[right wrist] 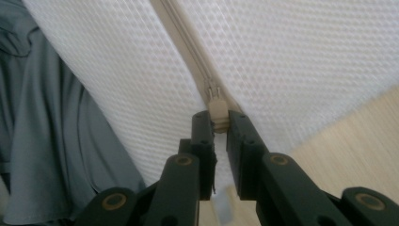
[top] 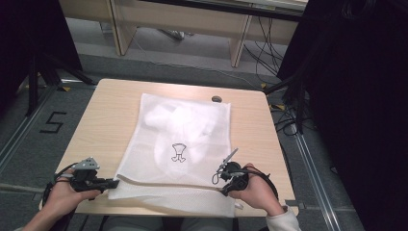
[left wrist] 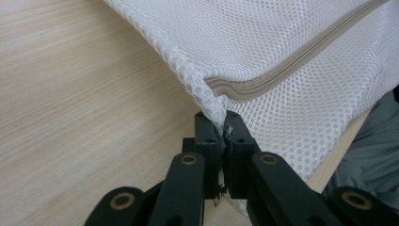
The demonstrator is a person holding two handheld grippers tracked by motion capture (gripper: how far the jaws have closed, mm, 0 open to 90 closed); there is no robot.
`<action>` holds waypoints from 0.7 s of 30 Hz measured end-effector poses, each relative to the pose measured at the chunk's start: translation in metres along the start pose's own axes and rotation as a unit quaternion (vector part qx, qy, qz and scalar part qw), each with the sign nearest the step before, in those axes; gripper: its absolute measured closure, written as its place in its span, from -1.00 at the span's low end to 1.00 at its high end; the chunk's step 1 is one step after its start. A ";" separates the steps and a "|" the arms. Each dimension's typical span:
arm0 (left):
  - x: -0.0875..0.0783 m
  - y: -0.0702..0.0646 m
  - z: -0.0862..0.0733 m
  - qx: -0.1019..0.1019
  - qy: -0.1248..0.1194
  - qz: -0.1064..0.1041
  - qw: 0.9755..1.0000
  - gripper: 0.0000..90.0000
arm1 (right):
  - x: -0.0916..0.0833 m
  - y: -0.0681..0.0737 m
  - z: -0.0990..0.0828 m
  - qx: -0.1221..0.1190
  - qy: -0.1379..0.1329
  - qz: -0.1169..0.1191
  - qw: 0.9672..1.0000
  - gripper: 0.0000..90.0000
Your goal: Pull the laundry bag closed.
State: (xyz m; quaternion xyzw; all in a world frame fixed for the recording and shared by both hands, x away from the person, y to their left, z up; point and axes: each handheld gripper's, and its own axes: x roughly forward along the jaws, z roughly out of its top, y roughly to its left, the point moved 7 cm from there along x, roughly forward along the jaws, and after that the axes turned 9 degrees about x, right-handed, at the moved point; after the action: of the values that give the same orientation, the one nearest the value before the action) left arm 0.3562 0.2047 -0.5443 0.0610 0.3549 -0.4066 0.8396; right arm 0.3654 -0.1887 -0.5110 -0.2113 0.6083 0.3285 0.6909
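Note:
A white mesh laundry bag [top: 183, 139] with a small black print lies flat on the wooden table [top: 106, 120]; something white shows through it. Its beige zipper [left wrist: 282, 70] runs along the near edge. My left gripper [top: 114, 182] is at the bag's near left corner. In the left gripper view its jaws [left wrist: 219, 123] are shut on the mesh corner where the zipper ends. My right gripper [top: 226, 188] is at the near right end of the bag. In the right gripper view it [right wrist: 217, 118] is shut on the beige zipper pull [right wrist: 215, 110].
A small dark object [top: 216, 99] sits at the table's far edge. The person's grey clothing [right wrist: 56, 141] lies just below the near edge. Black curtains stand at the right, cables trail on the floor, and desk legs rise behind the table.

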 end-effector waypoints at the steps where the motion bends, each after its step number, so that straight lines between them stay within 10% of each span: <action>1: -0.002 0.001 -0.001 -0.001 0.008 -0.004 1.000 0.90 | 0.000 -0.004 -0.001 -0.006 -0.002 0.001 1.000 0.82; 21: -0.001 0.001 -0.002 0.002 0.017 -0.003 1.000 0.90 | 0.012 -0.019 -0.024 0.022 0.019 0.014 1.000 0.82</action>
State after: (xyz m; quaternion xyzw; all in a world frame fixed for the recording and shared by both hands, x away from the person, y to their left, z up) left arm 0.3552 0.2065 -0.5458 0.0687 0.3681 -0.4089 0.8322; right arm 0.3630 -0.2160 -0.5287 -0.1941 0.6308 0.3207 0.6794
